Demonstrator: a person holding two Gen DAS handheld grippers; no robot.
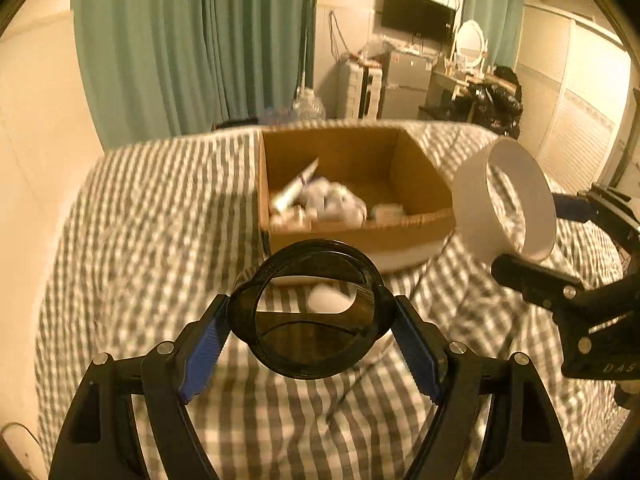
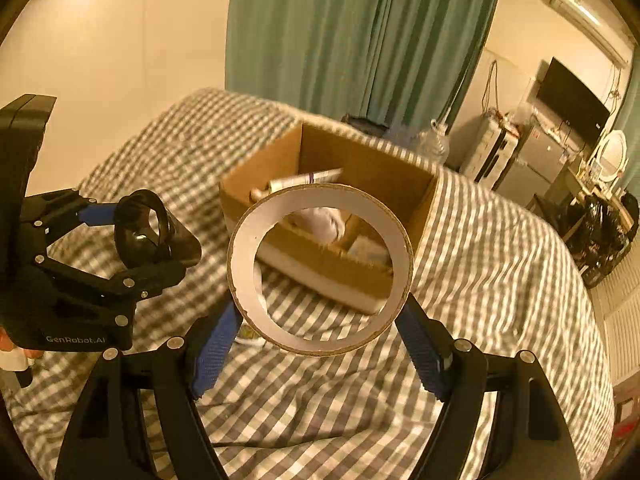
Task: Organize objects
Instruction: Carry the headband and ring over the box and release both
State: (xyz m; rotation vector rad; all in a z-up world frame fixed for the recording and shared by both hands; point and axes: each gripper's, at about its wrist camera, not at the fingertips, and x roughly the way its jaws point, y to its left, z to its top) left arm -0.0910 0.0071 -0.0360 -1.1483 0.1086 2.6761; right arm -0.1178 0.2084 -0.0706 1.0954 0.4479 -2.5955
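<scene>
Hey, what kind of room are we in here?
Most likely a bedroom or small studio flat: a bed with a checked cover, teal curtains, and a wall-mounted TV above a small fridge and a round vanity mirror.

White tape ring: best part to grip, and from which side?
Grip the white tape ring across its outer wall, pads on opposite sides, hole facing along the fingers. The right hand-held gripper holds it that way now: the curved wall centres itself between the pads. Approach from the open face, probably.

Teal curtains, cream walls, wall-mounted screen, perhaps a round mirror.
</scene>
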